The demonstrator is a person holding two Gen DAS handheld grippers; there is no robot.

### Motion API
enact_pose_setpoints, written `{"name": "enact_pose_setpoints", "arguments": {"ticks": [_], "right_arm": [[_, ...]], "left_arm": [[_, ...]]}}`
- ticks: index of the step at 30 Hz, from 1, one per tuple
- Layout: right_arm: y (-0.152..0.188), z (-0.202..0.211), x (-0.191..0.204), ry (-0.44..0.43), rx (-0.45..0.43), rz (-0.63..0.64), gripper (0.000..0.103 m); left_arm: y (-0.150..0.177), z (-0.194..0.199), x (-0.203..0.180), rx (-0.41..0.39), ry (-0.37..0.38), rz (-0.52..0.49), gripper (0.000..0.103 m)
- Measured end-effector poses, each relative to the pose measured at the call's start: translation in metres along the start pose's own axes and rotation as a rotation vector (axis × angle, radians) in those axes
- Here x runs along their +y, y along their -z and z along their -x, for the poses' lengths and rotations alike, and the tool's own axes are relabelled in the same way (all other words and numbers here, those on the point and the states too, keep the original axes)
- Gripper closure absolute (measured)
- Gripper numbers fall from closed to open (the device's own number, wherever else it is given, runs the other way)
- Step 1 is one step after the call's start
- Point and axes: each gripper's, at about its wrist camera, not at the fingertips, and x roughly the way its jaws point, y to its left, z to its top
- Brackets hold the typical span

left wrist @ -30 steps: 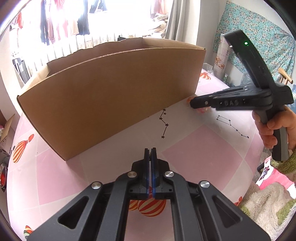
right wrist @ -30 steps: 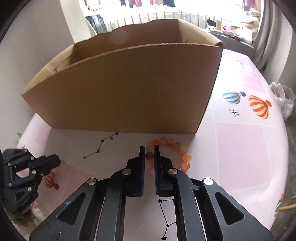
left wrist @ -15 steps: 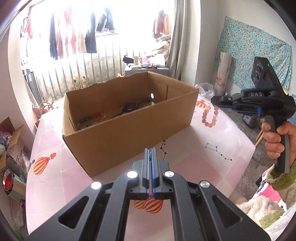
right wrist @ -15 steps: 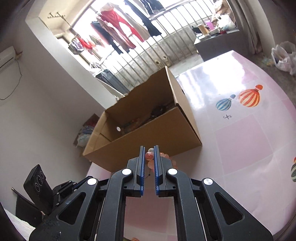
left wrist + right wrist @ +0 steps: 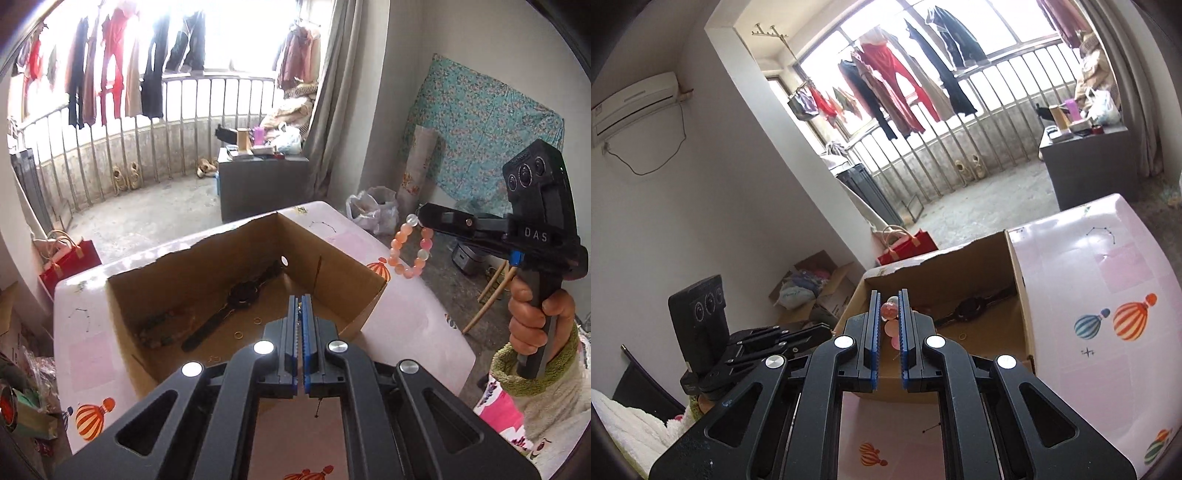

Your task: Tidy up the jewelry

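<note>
The right gripper (image 5: 889, 314) has its fingers (image 5: 873, 325) closed on a bead of an orange and pink bracelet (image 5: 410, 251), which hangs in the air from the fingertips, beside the right end of the cardboard box (image 5: 365, 291) and above the table (image 5: 413, 325). A hand (image 5: 535, 325) in a fuzzy sleeve grips the handle of that gripper. The left gripper (image 5: 300, 310) holds nothing; its fingers are pressed together, pointing down over the near wall of the box. Inside the open box lie a black watch (image 5: 236, 299), a string of dark beads (image 5: 159, 328) near the left wall, and a few small gold rings (image 5: 238, 335) on the bottom. The table carries a pink cloth with balloon prints.
</note>
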Motion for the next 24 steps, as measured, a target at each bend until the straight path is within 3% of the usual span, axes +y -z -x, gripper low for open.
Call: {"name": "enact_pose_setpoints", "arguments": {"ticks": [6, 9, 12, 17, 23, 24], "right_arm": [[-0.004, -0.040, -0.029, 0.003, 0.080, -0.024, 0.096], [-0.008, -0.052, -0.041, 0.009, 0.123, -0.030, 0.096], [-0.012, -0.057, -0.047, 0.015, 0.147, -0.022, 0.096], [-0.015, -0.061, -0.053, 0.015, 0.164, -0.010, 0.096], [-0.015, -0.061, -0.057, 0.012, 0.185, -0.017, 0.096], [-0.014, -0.062, -0.058, 0.011, 0.191, -0.017, 0.096]], "left_arm": [[-0.040, -0.108, 0.031, 0.310, 0.123, 0.077, 0.102], [-0.041, -0.162, 0.046, 0.471, 0.173, 0.157, 0.102], [-0.037, -0.208, 0.059, 0.600, 0.174, 0.219, 0.102], [-0.031, -0.256, 0.068, 0.701, 0.159, 0.259, 0.101], [-0.035, -0.282, 0.080, 0.694, 0.139, 0.315, 0.100], [-0.034, -0.283, 0.082, 0.699, 0.140, 0.333, 0.096]]}}
